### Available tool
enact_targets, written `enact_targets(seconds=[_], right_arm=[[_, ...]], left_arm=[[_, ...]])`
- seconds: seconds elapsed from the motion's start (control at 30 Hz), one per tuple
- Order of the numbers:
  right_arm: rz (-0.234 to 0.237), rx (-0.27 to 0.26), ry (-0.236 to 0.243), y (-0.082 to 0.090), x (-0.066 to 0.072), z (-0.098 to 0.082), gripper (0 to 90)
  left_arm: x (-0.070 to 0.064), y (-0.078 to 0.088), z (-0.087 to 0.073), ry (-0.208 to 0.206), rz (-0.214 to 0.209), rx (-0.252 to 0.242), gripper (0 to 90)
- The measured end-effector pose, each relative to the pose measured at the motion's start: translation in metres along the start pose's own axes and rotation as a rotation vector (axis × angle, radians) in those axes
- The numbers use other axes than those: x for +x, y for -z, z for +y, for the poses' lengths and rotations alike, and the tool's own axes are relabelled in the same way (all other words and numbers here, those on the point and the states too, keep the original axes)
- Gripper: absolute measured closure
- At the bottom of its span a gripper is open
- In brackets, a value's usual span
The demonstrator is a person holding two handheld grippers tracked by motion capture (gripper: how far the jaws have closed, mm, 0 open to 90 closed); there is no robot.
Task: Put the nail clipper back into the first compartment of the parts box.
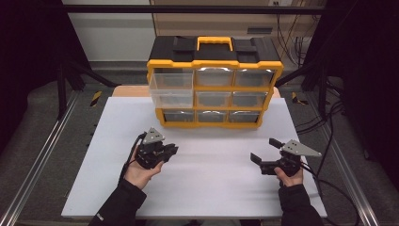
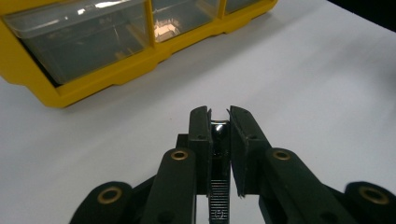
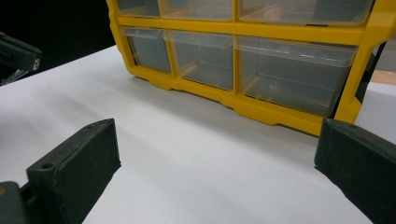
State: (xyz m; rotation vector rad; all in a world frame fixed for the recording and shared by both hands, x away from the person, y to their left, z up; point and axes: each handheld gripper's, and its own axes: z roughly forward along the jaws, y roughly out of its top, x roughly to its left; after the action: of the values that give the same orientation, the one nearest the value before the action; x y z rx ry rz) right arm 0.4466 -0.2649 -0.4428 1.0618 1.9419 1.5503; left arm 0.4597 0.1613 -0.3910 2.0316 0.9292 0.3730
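My left gripper (image 1: 172,150) is held a little above the white board (image 1: 211,193), left of the middle. In the left gripper view its jaws (image 2: 218,113) are shut on a small shiny metal piece (image 2: 218,133) with a ridged lower part. The right gripper (image 1: 263,149) hovers at the right side of the board, its jaws wide apart (image 3: 217,140) and nothing between them. A yellow and black drawer organizer (image 1: 214,66) with clear drawers stands at the far side of the board, ahead of both grippers.
The organizer's upper left drawers (image 1: 171,89) stick out further than the others. The bottom row of drawers (image 3: 289,70) faces the right gripper. Metal rails (image 1: 37,165) run along the table's sides, and cables (image 1: 324,155) trail at the right.
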Motion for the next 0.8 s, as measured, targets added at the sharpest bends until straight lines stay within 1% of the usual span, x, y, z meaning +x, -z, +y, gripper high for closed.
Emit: enact_targets(seconds=[0.3,0.4,0.53,0.57,0.67,0.8], right_arm=[[-0.001,0.006,0.004,-0.001,0.000,-0.001,0.3],[-0.002,0.011,-0.001,-0.001,0.000,-0.001,0.3],[0.000,0.012,0.001,-0.001,0.000,-0.001,0.3],[-0.001,0.012,0.001,-0.001,0.000,-0.001,0.3],[-0.001,0.012,-0.001,-0.001,0.000,0.000,0.3],[0.000,0.011,0.001,-0.001,0.000,0.000,0.3]], left_arm=[[0.003,0.023,0.008,0.011,0.004,-0.063,78.6],[0.005,0.030,0.010,0.010,0.009,-0.087,78.7],[0.005,0.039,0.012,0.022,0.006,-0.103,78.6],[0.005,0.041,0.012,0.032,0.000,-0.105,78.6],[0.006,0.046,0.014,0.023,0.012,-0.118,78.6],[0.006,0.052,0.017,0.024,0.017,-0.135,78.6]])
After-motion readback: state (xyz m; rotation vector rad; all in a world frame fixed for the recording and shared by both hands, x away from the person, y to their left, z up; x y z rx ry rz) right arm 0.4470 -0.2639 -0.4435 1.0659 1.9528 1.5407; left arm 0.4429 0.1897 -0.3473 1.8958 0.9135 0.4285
